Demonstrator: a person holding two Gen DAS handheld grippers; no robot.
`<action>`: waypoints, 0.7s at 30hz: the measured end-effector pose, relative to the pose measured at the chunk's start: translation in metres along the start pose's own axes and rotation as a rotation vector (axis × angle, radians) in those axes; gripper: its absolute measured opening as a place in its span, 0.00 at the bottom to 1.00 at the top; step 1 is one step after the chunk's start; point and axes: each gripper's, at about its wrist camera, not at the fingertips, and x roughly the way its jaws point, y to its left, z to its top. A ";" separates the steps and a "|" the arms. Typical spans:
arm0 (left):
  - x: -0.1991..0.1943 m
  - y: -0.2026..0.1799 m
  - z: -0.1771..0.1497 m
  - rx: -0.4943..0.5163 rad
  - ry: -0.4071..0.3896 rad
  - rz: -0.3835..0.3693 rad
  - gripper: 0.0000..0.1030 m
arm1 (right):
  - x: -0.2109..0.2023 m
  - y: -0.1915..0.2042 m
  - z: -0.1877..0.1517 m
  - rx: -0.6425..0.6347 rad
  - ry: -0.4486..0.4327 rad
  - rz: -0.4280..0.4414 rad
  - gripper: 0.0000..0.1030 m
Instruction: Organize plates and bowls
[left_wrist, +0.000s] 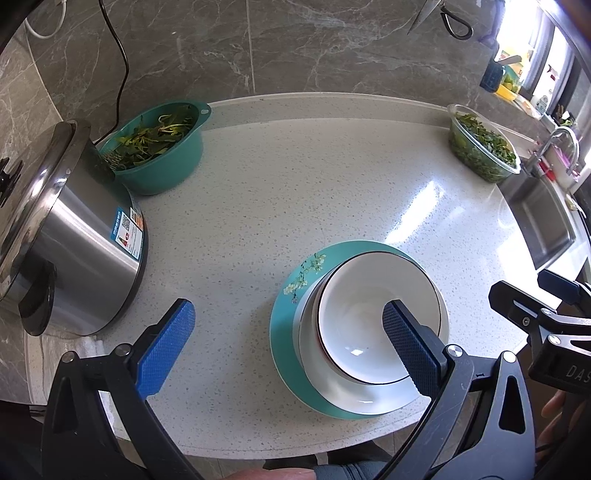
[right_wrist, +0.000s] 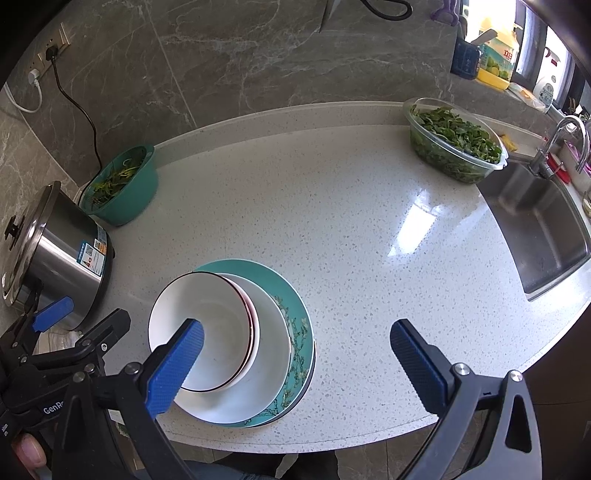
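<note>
Plates and bowls sit stacked near your counter's (right_wrist: 332, 206) front edge: teal plate (right_wrist: 295, 314) lowest, white plate (right_wrist: 273, 354) on it, white bowl (right_wrist: 214, 317) topmost. Your left gripper (left_wrist: 288, 343) and right gripper (right_wrist: 295, 358) hover wide open, empty.

A white speckled countertop (right_wrist: 332, 206) is seen, with a raised lip along its back edge. Behind it the wall (right_wrist: 240, 55) is clad in large grey marble-veined tiles with thin joints. Sockets (right_wrist: 48, 55) are set in the wall at the upper left, and a black cable (right_wrist: 79, 107) is led down from one towards the countertop's back left corner. At the right edge a stainless steel sink (right_wrist: 539, 236) is sunk into the countertop, with a curved chrome tap (right_wrist: 569, 136) behind it. Strong daylight is admitted through a window (right_wrist: 491, 14) at the upper right, and bright patches are reflected on the countertop.
</note>
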 end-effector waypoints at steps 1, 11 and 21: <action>0.000 0.000 0.000 0.000 0.000 0.000 1.00 | 0.000 -0.001 0.000 -0.001 0.001 -0.001 1.00; 0.002 -0.001 0.001 0.005 0.004 0.000 1.00 | 0.001 -0.003 0.000 -0.008 0.004 -0.002 1.00; 0.002 -0.001 0.000 0.005 0.005 0.002 1.00 | 0.001 -0.002 -0.001 -0.008 0.003 -0.003 1.00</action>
